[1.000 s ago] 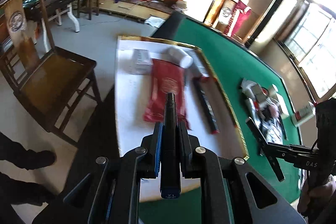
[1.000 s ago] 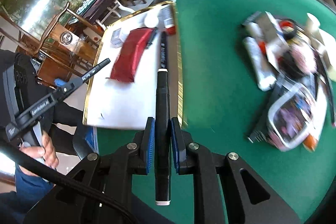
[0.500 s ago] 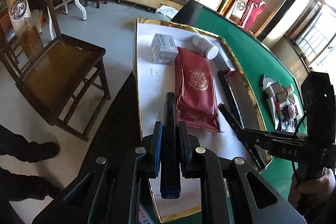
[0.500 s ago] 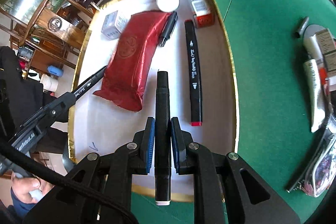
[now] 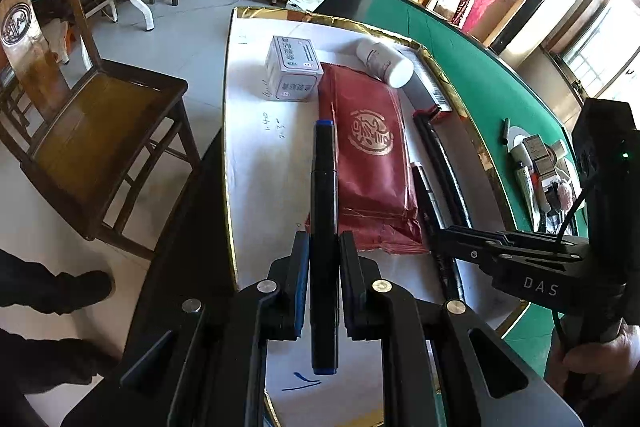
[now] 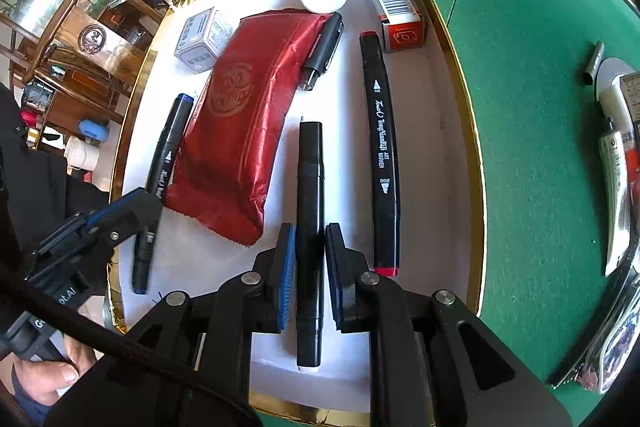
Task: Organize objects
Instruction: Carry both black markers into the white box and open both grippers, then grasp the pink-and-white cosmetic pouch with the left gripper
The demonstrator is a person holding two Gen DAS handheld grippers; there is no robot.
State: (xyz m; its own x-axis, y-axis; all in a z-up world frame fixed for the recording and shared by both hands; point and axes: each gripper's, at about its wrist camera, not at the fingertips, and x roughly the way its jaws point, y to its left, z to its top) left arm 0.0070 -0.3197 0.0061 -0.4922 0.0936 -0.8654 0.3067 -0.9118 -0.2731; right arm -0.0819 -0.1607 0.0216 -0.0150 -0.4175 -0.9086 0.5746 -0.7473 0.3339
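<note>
Left gripper [image 5: 324, 259]: closed on a blue-capped marker [image 5: 323, 227], blue pads pressing its barrel from both sides; it points steeply down over the tray's left part.
Blue-capped marker: black barrel, blue at both ends; in the right wrist view it runs just left of the red pouch [image 6: 240, 131]; whether it touches the tray floor I cannot tell.
Right gripper [image 6: 310, 255]: closed to a narrow gap about a white-tipped black marker [image 6: 310, 227]; the pads stand at the barrel's sides, but whether both press it I cannot tell.
White-tipped black marker: lies lengthwise between the red pouch and the red-capped marker [image 6: 382, 155].
Tray [image 6: 460, 115]: shallow, white inside with a gold rim, on the green worktop [image 6: 520, 27].
Red pouch: flat in the tray's middle, a gold emblem on it; a short black pen [image 6: 324, 51] leans along its right edge.
Far end of tray: a grey box [image 5: 292, 75], a white bottle [image 5: 384, 61] on its side, and a red-ended carton [image 6: 394, 7].
Outside the tray: a loose pile of tubes [image 6: 616, 155] and other small things on the green worktop to the right.
Person: a hand [image 6: 44, 379] on the left gripper's handle.
</note>
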